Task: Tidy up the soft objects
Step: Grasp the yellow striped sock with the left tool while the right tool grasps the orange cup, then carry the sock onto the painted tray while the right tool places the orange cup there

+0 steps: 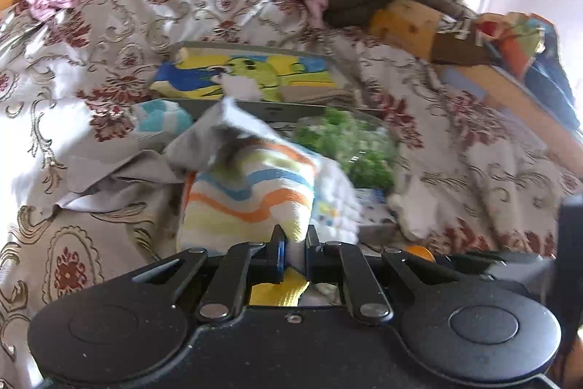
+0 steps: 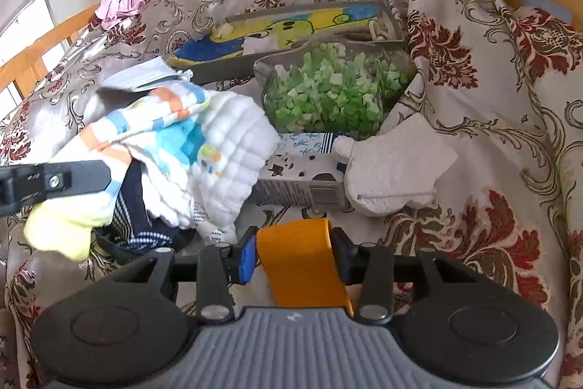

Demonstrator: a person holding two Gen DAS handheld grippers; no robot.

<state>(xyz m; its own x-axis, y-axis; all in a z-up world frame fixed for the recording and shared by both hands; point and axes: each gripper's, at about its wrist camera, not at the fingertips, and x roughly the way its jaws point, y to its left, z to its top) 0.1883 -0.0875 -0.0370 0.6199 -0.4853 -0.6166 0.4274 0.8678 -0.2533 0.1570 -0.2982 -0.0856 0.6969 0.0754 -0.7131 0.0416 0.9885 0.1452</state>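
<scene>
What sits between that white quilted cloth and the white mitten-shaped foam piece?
In the right wrist view, a printed cardboard box lies between the white quilted cloth and the white foam piece, its ends tucked under both.

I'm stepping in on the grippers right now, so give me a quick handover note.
Left gripper: shut on the striped cloth.
Right gripper: shut on an orange piece.
Things: white quilted cloth lies against the striped one; clear container of green bits and grey tray sit behind on the floral bedcover.
Done: both items gripped.
Left: place them; nothing looks sorted yet.
</scene>
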